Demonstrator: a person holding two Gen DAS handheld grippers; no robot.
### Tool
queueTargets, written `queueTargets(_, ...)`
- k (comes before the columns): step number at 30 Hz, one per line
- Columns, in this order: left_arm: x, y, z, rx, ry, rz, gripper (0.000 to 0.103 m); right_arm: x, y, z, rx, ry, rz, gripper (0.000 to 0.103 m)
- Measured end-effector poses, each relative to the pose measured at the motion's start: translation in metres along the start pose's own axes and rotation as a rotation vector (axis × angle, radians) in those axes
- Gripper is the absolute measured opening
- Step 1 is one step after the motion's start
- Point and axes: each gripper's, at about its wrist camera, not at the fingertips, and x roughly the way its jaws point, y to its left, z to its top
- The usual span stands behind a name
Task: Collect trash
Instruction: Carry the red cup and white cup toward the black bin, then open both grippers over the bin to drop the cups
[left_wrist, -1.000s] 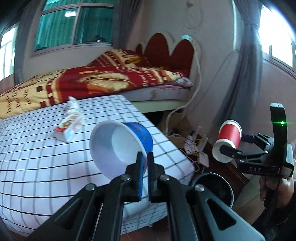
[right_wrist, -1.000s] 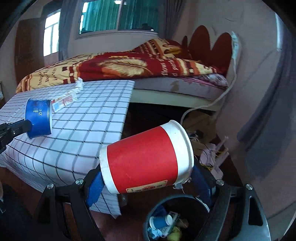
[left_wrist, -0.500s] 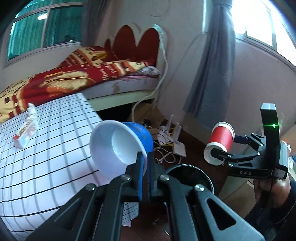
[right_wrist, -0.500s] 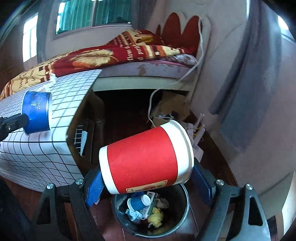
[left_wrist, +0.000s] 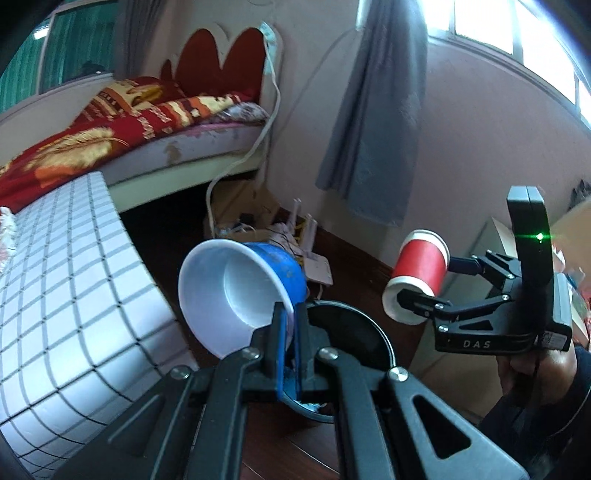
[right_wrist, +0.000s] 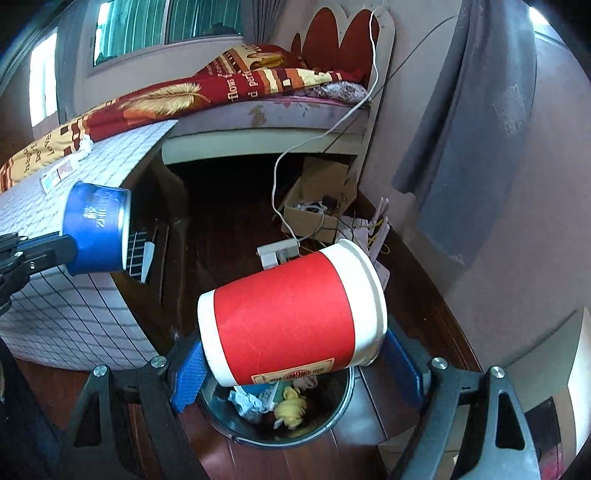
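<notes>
Left tool pinches blue bowl rim; right tool clamps red cup.

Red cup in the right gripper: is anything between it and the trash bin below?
Nothing visible. The red cup lies sideways, clamped in the right gripper, directly above the open trash bin. The bin has no lid and holds only crumpled trash low inside. The blue bowl, pinched by the left gripper, is off to the side.

You've got a blue cup, white inside, and a red cup banded white at both ends. The counter wears a white cloth gridded in black; the bed's blanket is red and gold; the bin is dark.
</notes>
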Motion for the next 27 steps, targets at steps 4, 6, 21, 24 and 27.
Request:
queueTargets(4, 0.013, -0.013, -0.006, 0.024, 0.034, -0.035, 0.004, 0.005, -0.004, -0.013, -0.008, 0.022, -0.007, 0.086)
queueTargets(6, 0.018, -0.019, -0.010, 0.032, 0.047, -0.048, 0.004, 0.008, -0.007, -0.020, -0.008, 0.035, -0.006, 0.086)
queueTargets(21, 0.085, -0.032, -0.036, 0.026, 0.214, -0.155, 0.004, 0.061, -0.012, -0.063, -0.089, 0.147, 0.016, 0.086)
queueTargets(24, 0.101, -0.035, -0.040, 0.028, 0.249, -0.148, 0.004, 0.080, -0.005, -0.069, -0.121, 0.173, 0.043, 0.086)
queueTargets(27, 0.113, -0.038, -0.044, 0.031, 0.275, -0.144, 0.004, 0.098, 0.002, -0.073, -0.152, 0.188, 0.073, 0.086)
